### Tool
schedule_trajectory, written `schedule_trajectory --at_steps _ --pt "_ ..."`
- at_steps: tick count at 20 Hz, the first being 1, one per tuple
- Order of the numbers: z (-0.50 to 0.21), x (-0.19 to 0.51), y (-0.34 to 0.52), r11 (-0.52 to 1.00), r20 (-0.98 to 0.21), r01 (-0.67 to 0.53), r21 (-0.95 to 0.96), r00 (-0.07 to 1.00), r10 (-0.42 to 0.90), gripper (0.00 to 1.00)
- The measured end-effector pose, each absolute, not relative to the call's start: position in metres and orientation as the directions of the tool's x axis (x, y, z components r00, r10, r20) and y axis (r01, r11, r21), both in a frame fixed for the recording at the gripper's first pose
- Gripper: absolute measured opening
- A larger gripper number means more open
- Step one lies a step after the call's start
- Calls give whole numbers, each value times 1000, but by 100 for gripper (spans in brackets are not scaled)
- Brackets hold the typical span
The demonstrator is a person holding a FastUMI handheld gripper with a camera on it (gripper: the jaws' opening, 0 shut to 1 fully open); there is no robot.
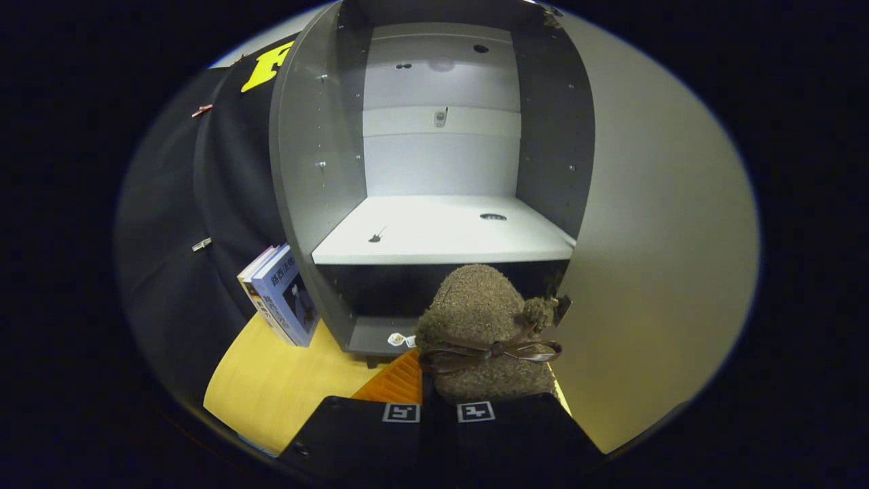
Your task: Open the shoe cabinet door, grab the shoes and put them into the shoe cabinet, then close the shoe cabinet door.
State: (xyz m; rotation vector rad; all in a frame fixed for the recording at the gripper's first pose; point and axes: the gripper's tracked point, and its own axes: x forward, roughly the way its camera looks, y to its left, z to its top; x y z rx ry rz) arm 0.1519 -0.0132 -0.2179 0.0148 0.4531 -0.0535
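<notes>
Your gripper is clamped on the fuzzy brown slipper-style shoe with a dark ribbon bow, both fingers pressing its near end. You hold it raised just ahead of the grey shoe cabinet, whose door stands swung wide to the right, evidently to clear the opening. The shoe's long axis runs near to far, toe pointing into the cabinet, level with the dark lower compartment beneath the white shelf. Two books lean left of the cabinet on the yellow table.
</notes>
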Motion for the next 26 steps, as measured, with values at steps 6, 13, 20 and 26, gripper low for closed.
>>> schedule_trajectory --at_steps 6,13,20,26 --pt "-176 192 -8 999 -411 40 18 911 -29 5" --pt "-136 263 -14 999 -387 43 28 922 -29 5" --pt "-134 359 -22 995 -424 54 79 906 -15 5" --pt "-155 424 -30 991 -458 77 106 889 -20 5"
